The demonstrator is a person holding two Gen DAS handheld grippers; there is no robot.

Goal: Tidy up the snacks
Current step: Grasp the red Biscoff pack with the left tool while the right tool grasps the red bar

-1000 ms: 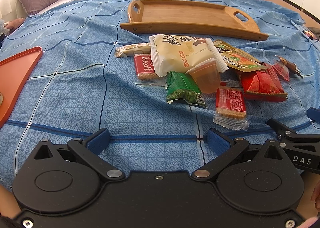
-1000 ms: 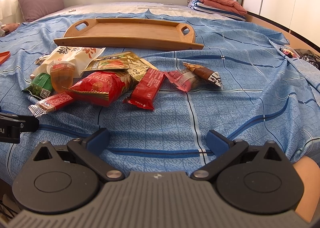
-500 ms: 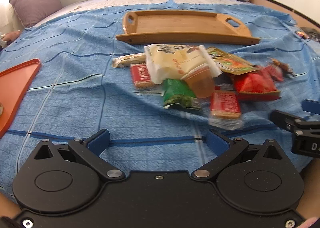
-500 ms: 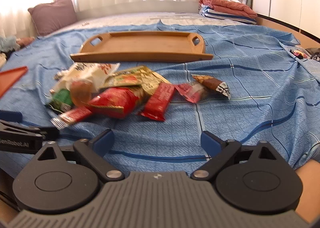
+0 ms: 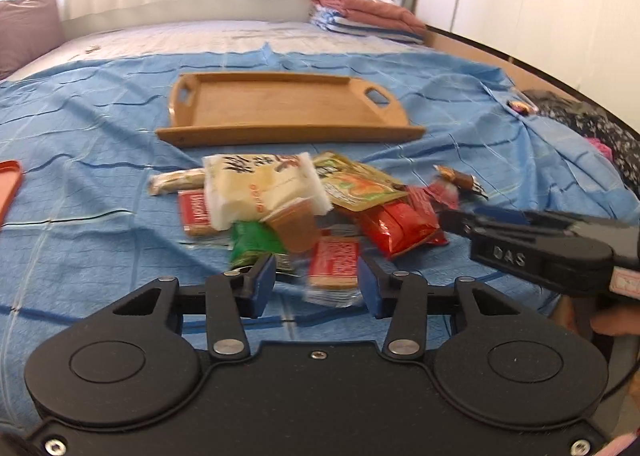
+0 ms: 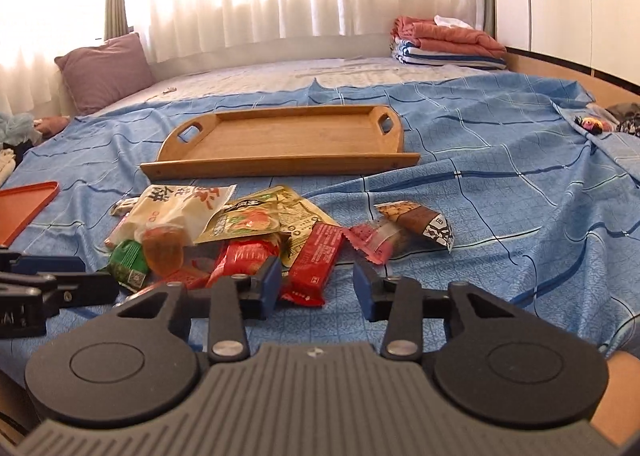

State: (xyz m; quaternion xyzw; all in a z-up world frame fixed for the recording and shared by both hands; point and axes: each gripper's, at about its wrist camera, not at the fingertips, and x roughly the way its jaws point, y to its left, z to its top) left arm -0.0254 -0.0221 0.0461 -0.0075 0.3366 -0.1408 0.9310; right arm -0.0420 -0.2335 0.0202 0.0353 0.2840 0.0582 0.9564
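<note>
A pile of snack packets lies on the blue bedsheet in front of an empty wooden tray (image 5: 288, 105), which also shows in the right wrist view (image 6: 280, 137). My left gripper (image 5: 316, 288) is open, its fingers either side of a red biscuit packet (image 5: 334, 262) at the pile's near edge, holding nothing. My right gripper (image 6: 316, 286) is open just before a long red bar packet (image 6: 316, 256). A cream bag (image 5: 260, 183), a green packet (image 5: 254, 240), a jelly cup (image 5: 296, 228) and a red bag (image 5: 400, 230) lie in the pile.
An orange tray (image 6: 26, 203) lies at the left on the sheet. A brown wrapped snack (image 6: 420, 221) sits right of the pile. A pillow (image 6: 104, 69) and folded blankets (image 6: 444, 41) lie at the far end of the bed.
Both grippers have moved forward up to the snack pile and their fingers have narrowed from wide open. The right gripper now reaches into the left view beside the red bag.
</note>
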